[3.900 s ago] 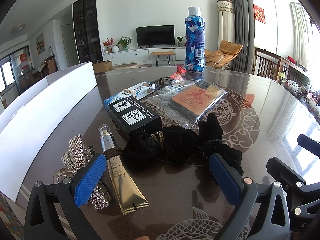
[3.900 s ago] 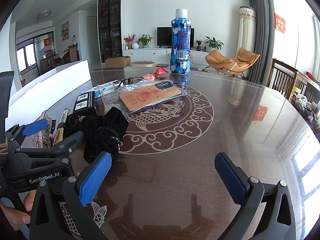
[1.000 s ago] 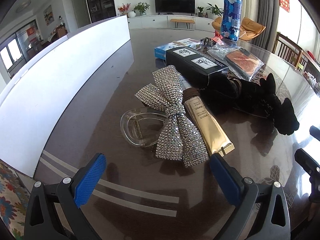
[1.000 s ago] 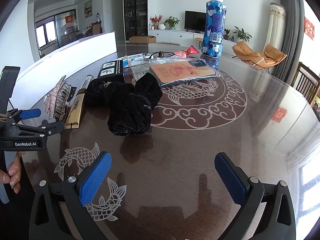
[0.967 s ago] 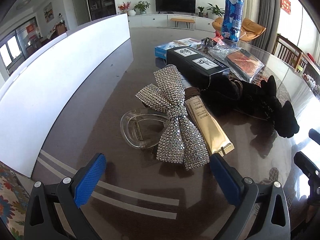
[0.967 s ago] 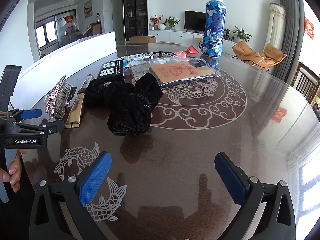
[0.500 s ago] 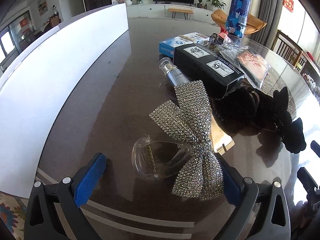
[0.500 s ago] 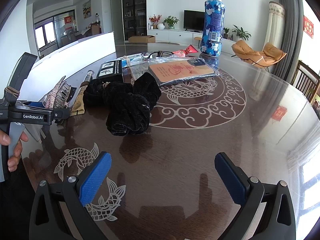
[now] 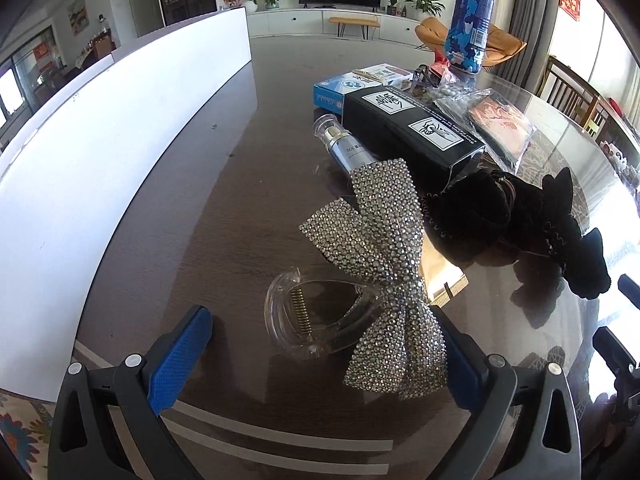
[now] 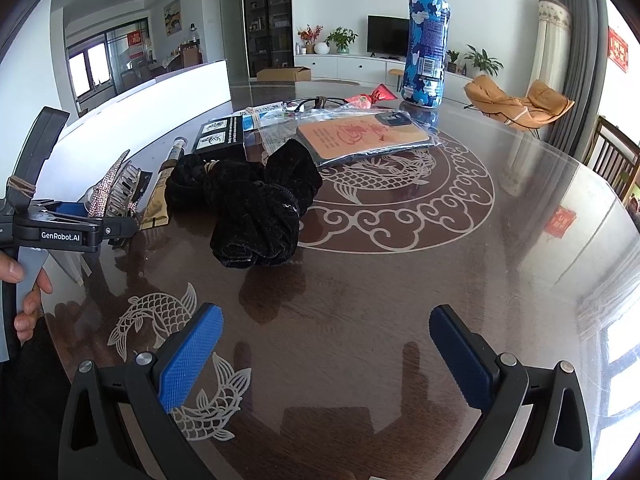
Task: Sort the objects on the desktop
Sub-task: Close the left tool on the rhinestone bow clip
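Sparkly silver bow hair clip (image 9: 380, 264) lies on the dark table (image 9: 200, 200), between the wide-open fingers of the left gripper (image 9: 320, 356), which holds nothing. A gold tube (image 9: 444, 276) lies under it. From the right wrist, the right gripper (image 10: 326, 356) is wide open and empty, near a black scrunchie (image 10: 256, 208)

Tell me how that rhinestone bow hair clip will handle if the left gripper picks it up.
The hair clip probably stays stiff: the bow keeps its shape above a clear plastic claw. That smooth plastic may slip against the fingers. The bow looks larger than the claw, so it could tip once lifted by the open left gripper.
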### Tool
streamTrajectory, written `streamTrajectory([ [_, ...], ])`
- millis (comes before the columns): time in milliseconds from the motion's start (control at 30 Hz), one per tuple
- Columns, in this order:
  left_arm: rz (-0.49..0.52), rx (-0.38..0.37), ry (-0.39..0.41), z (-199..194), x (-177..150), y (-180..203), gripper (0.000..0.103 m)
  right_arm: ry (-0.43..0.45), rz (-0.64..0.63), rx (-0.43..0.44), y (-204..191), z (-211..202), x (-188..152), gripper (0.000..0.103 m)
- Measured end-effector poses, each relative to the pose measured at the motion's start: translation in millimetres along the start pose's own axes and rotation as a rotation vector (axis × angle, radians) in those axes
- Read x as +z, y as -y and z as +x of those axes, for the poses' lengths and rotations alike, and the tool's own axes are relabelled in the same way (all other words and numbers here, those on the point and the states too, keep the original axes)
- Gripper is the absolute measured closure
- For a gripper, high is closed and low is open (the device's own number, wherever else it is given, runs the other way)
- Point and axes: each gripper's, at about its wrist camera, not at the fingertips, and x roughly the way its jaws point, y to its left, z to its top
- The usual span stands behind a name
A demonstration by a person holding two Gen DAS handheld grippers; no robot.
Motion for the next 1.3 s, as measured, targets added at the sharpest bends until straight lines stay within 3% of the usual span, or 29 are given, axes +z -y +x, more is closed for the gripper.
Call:
streamTrajectory([
  [1300,0.011,-0.005,-0.05,1.4,6.1,-7.2,0.0,0.0,-0.001,0.001,-0.3,0.5,0.2,0.0],
])
